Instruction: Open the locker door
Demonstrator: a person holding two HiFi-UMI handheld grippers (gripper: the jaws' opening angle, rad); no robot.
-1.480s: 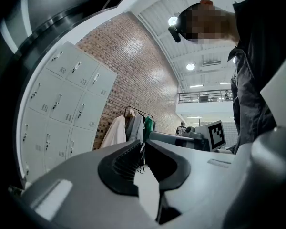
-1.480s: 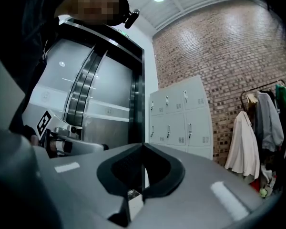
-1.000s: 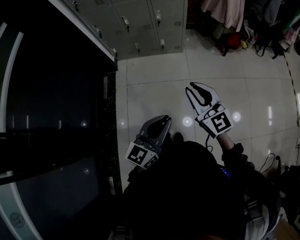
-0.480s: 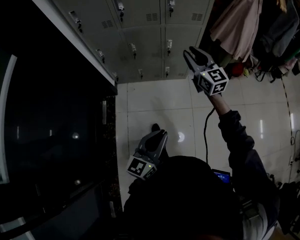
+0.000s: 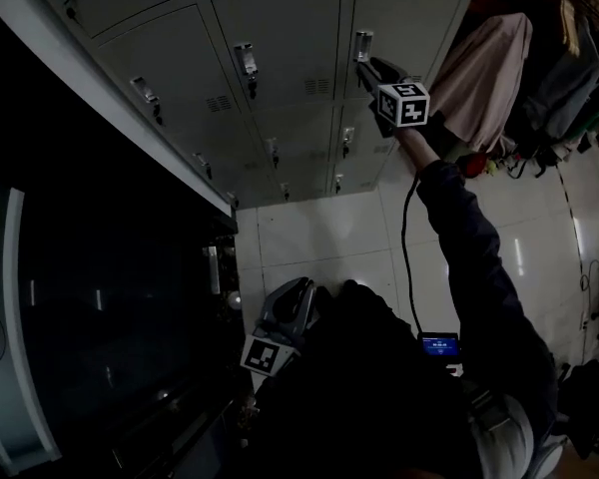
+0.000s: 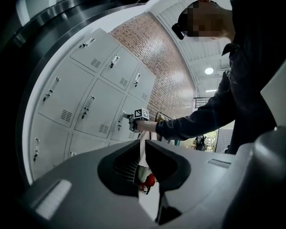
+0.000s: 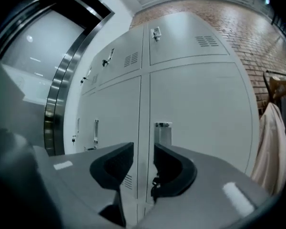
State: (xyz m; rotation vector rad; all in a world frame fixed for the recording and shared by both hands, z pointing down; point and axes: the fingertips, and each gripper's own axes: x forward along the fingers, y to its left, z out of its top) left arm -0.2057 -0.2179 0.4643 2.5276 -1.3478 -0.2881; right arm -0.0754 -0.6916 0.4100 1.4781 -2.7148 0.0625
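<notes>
Grey lockers [image 5: 280, 58] fill the wall ahead. My right gripper [image 5: 365, 68] is raised at arm's length to the upright metal handle [image 5: 362, 45] at the left edge of one locker door [image 5: 419, 18], which is closed. In the right gripper view its jaws [image 7: 144, 159] are opening with only the door seam showing between them. The handle [image 7: 162, 132] stands just above and behind the right-hand jaw, not gripped. My left gripper [image 5: 292, 302] hangs low by my body, shut and holding nothing. From it I see the right gripper [image 6: 133, 123] at the handle.
Coats hang on a rack [image 5: 494, 63] to the right of the lockers. A dark glass panel with a metal frame [image 5: 100, 307] runs along the left. A small lit device [image 5: 439, 344] and cables lie on the white tiled floor [image 5: 319, 238].
My right gripper has risen from low over the floor up to the locker handle, arm stretched out. The head view has tilted up toward the lockers. The left gripper stayed low.
</notes>
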